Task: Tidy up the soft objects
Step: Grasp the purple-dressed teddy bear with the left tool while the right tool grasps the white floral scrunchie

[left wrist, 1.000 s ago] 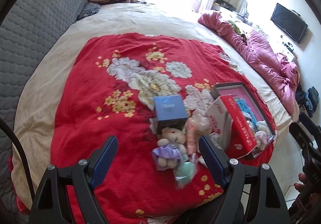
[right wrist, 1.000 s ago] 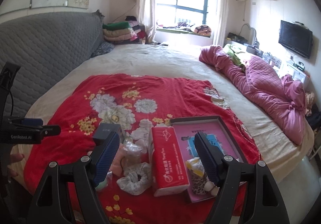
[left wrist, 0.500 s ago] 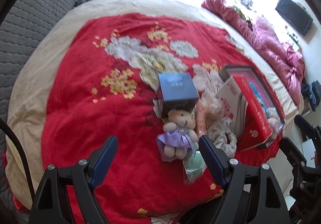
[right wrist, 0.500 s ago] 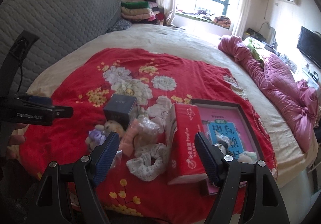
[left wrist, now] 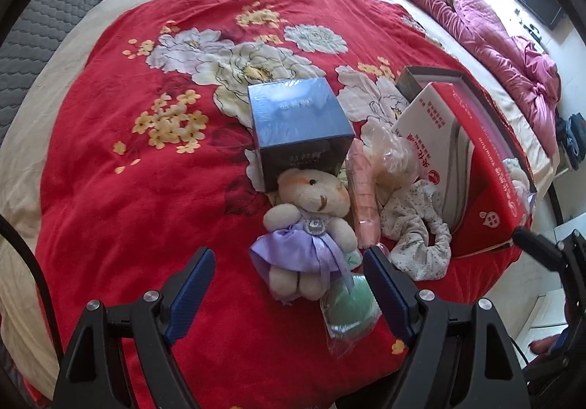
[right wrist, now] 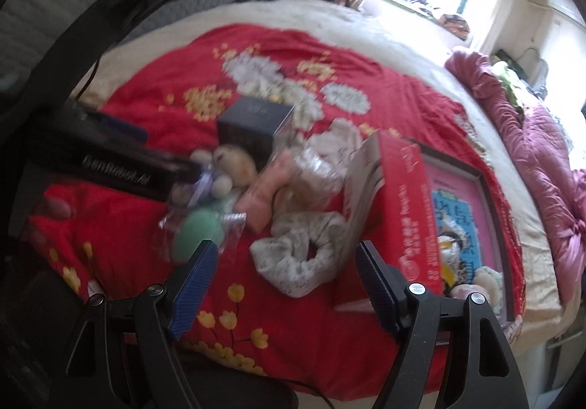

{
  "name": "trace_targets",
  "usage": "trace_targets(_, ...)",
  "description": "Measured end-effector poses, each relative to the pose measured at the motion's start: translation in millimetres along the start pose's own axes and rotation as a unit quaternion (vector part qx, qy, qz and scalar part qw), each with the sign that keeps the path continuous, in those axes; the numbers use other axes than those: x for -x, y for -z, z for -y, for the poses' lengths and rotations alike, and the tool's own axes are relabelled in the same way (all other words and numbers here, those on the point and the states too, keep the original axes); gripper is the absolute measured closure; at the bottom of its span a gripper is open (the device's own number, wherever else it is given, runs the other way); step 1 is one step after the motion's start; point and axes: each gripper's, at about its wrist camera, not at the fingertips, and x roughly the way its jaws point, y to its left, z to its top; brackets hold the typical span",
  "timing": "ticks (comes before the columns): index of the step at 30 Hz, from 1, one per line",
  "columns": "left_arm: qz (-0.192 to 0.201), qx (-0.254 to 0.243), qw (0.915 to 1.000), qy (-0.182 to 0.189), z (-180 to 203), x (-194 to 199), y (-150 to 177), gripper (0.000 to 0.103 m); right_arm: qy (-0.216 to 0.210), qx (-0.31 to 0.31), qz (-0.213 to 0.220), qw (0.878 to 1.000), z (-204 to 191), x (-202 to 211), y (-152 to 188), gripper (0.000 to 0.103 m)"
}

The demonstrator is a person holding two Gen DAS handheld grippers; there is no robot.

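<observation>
My left gripper [left wrist: 289, 281], jaws apart, hangs nearest the bear [left wrist: 306, 226], which lies lengthwise between them, head toward the box [left wrist: 298, 123].

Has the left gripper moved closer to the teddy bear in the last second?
Yes. The left gripper has come forward and down toward the bear, which now sits between its open fingers, with the blue box looming larger.

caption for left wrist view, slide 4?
Open left claw lined up on a plush bear lying beside a blue box on the red blanket.
</observation>
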Motion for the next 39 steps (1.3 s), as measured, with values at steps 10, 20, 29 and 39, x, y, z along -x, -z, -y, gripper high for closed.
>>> trace_targets(10, -0.025, -0.010, 0.9996, 0.005, 2.3, -33.5, -12.8, 0.021, 0.014, 0.052, -0.046, 0.997, -10.3, -42.5, 7.5, 0.025)
trace_targets(20, -0.037, -0.010, 0.9990, 0.024, 1.5, -49.7, -20.4, 0.019, 0.056, 0.086, -0.079, 0.992, -10.7, -79.0, 7.4, 0.025)
trace_targets(29, -0.041, -0.005, 0.9977, 0.054, -6.1, -55.0, -20.6, 0.018, 0.070, 0.115, -0.087, 0.987, -7.8, -104.0, -0.3, 0.045)
trace_targets(39, -0.044, -0.003, 0.9954, 0.085, -9.7, -53.8, -20.1, 0.028, 0.048, 0.066, -0.070, 0.994, 7.9, -103.0, -14.6, 0.085)
